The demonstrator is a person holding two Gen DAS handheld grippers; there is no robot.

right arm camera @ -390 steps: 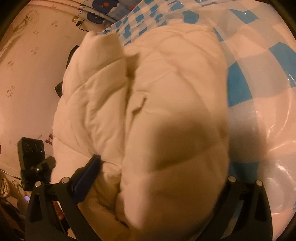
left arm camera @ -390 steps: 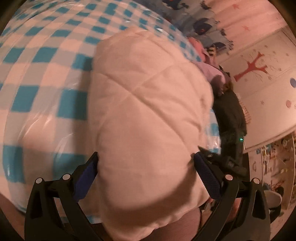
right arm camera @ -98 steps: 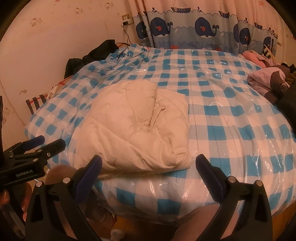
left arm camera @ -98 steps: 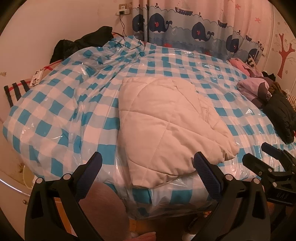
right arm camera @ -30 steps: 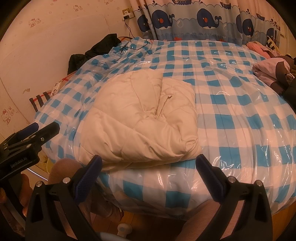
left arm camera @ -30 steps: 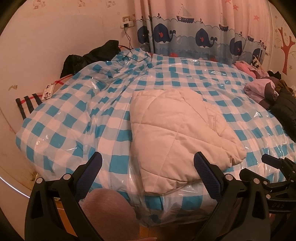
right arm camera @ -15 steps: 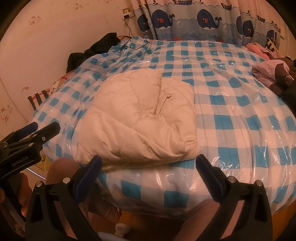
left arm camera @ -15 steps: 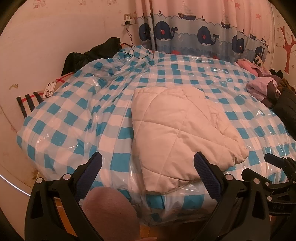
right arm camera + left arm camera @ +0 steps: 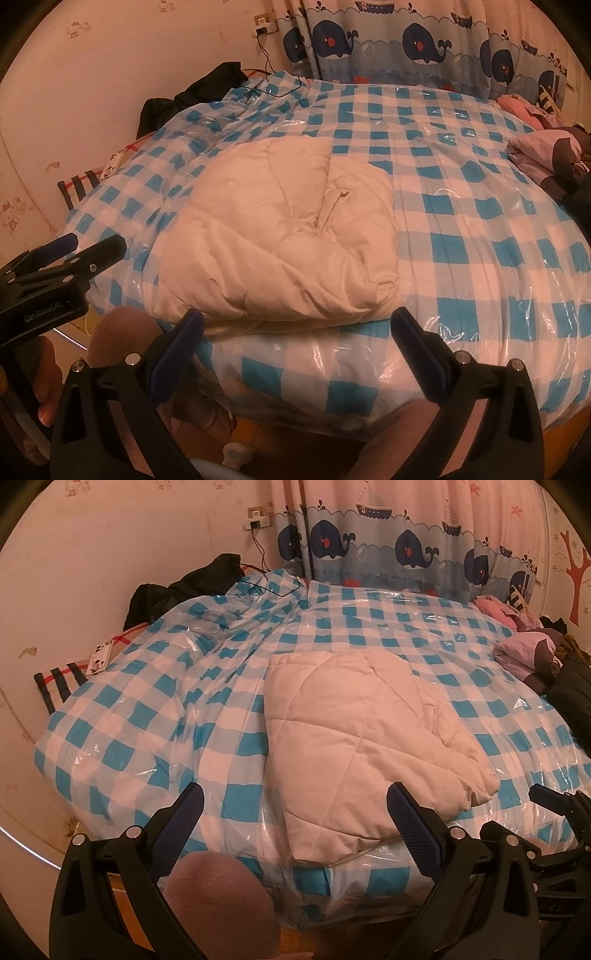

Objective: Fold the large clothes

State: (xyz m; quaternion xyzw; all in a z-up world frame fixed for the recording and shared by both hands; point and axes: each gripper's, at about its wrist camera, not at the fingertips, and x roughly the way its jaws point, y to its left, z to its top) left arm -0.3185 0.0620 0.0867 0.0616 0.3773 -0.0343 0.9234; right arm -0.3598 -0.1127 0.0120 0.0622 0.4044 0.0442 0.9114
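Both sets of jaws are spread wide with nothing between them. From its own camera, the left gripper (image 9: 295, 834) sits low in the frame, away from the bed (image 9: 140, 716), with its blue pads pointing up at it. The right gripper (image 9: 295, 354) is held the same way in its own view, low and back from the bed edge.

In the right view the left gripper (image 9: 62, 258) pokes in from the left edge. In the left view the right gripper (image 9: 554, 812) peeks in at the lower right, partly cut off by the frame.

A folded cream puffy coat (image 9: 362, 734) lies on the checked blue and white bed cover, near the front edge of the bed. It is above the pads in both pictures and touches neither gripper. In the right view the coat (image 9: 280, 243) sits in the middle, a bit left.

Something round and pinkish (image 9: 218, 901) at the bottom is blurry; I cannot tell what it is. Other clothes (image 9: 532, 657) are piled at the right edge, half cut off.
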